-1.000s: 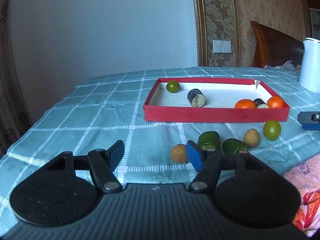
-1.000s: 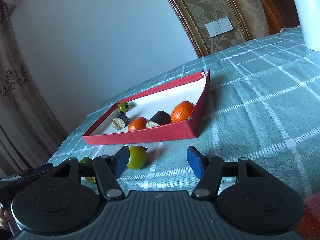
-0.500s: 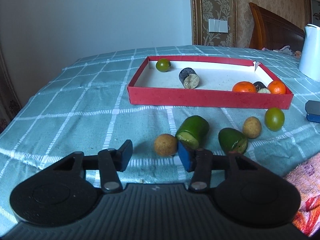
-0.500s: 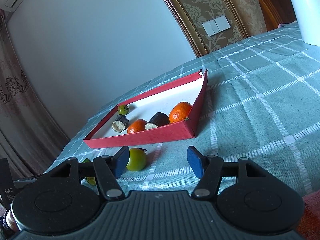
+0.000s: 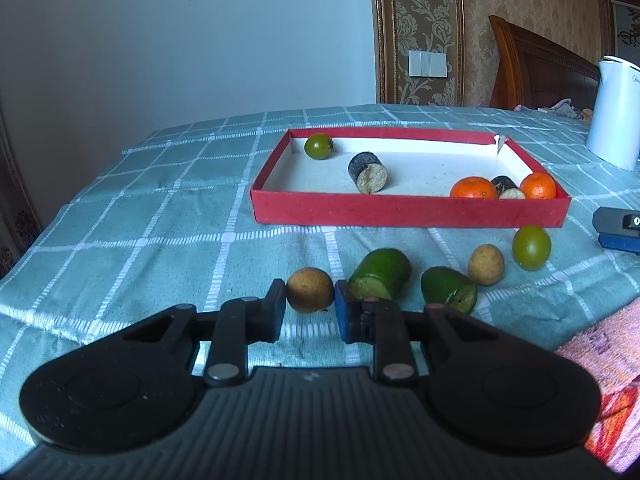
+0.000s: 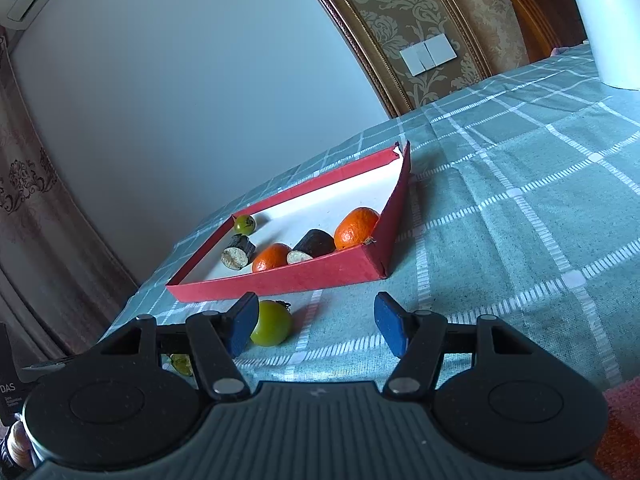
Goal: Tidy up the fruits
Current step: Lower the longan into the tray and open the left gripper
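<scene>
My left gripper (image 5: 310,306) is shut on a round brown fruit (image 5: 309,289) that rests on the teal checked cloth. Beside it lie two cut green pieces (image 5: 380,274) (image 5: 448,289), a second brown fruit (image 5: 485,264) and a green tomato (image 5: 531,247). The red tray (image 5: 400,211) holds a green tomato (image 5: 318,146), two dark cut pieces (image 5: 368,167) and two oranges (image 5: 473,188). My right gripper (image 6: 312,328) is open and empty, low over the cloth, with the green tomato (image 6: 271,323) by its left finger and the tray (image 6: 320,276) beyond.
A white kettle (image 5: 616,112) stands at the far right of the table. A wooden headboard (image 5: 540,68) is behind it. A pink patterned towel (image 5: 600,364) lies at the near right. The other gripper's blue finger (image 5: 618,230) shows at the right edge.
My left gripper moved forward and down to the brown fruit and shut on it. The right gripper has barely moved and stays open.
</scene>
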`<state>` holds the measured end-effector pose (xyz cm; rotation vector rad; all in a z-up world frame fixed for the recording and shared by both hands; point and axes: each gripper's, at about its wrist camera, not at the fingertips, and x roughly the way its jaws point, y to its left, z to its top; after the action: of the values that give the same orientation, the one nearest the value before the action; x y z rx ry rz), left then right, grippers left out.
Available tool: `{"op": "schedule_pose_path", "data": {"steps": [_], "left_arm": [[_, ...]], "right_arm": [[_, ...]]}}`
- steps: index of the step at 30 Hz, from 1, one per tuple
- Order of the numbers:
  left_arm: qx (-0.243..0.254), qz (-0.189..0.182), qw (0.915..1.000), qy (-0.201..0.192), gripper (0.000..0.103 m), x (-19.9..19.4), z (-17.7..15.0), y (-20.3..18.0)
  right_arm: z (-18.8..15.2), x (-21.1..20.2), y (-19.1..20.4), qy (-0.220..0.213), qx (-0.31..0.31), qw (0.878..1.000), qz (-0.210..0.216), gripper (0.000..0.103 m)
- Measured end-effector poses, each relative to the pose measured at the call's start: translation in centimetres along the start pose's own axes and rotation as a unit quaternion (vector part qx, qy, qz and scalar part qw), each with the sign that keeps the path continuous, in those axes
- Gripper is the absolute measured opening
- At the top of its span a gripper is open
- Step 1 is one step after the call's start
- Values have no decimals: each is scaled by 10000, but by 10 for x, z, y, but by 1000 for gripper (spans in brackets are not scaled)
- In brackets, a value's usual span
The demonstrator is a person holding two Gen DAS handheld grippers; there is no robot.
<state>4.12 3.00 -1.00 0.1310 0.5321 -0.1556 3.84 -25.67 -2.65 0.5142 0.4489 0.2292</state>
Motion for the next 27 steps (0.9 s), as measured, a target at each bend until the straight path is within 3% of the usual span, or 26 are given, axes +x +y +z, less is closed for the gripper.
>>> {"op": "schedule_pose_path", "data": {"steps": [5, 14, 17, 19, 21, 27], "left_arm": [[128, 40, 9997, -211, 24, 9, 32, -5], [-23, 420, 9991, -88, 25, 84, 85, -5], [-76, 517, 9986, 23, 46, 99, 87, -4], [-141, 595, 9981, -30, 77, 98, 83, -2], [-167, 661, 9976, -132, 88, 90, 78, 0], [-372, 775, 9961, -208, 100, 44, 57, 10]], "right_arm": [[0, 0, 0, 3, -5, 10000, 11, 63], [0, 0, -2, -6, 53, 10000, 32, 63], [0, 0, -3, 13, 60, 10000, 43, 63], [0, 1, -3, 25, 61, 10000, 50, 63], [0, 1, -3, 28, 63, 10000, 59, 64], [0, 1, -3, 17, 75, 9999, 94, 64]]}}
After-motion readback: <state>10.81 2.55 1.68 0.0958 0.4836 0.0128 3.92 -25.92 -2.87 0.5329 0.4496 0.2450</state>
